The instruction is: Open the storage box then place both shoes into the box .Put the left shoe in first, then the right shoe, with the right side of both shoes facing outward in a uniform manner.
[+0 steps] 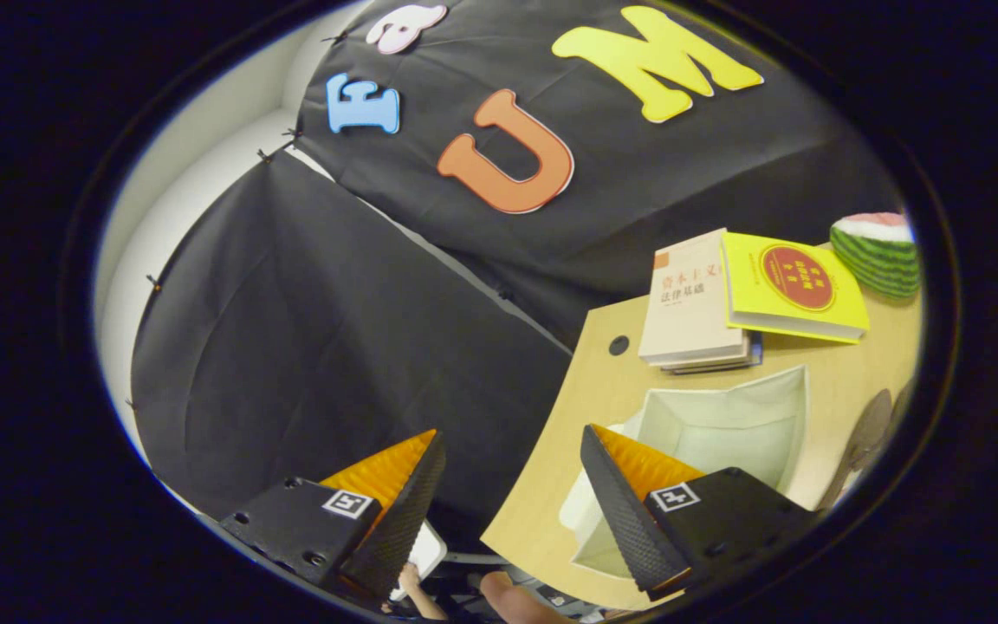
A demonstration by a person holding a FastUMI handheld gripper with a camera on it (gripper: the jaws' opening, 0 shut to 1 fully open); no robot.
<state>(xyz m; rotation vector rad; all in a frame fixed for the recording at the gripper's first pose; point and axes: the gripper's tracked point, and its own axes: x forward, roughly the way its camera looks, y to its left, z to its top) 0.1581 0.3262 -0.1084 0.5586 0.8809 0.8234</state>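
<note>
Wooden tabletop (819,390) carries the pale, open-topped storage box (724,433), empty inside, beyond the spread, empty fingers (512,459).

Black cloth (326,347) hangs in wide, faintly creased panels as the booth's wall, pinned by small clips along its edges. Behind the cloth, a plain white wall (204,165) shows, evenly and brightly lit. A pale seam (464,269) runs slantwise where two cloth panels meet. A light wooden bench (603,381) with a smooth top and a rounded corner stands against the cloth; a small dark round hole (618,345) sits near its back edge. Toward the back of the bench lies a stack of books (698,303), a cream-covered one beside a yellow-covered one (789,286). Beyond them rests a green-striped watermelon slice (878,253). Light falls softly, without hard shadows.
</note>
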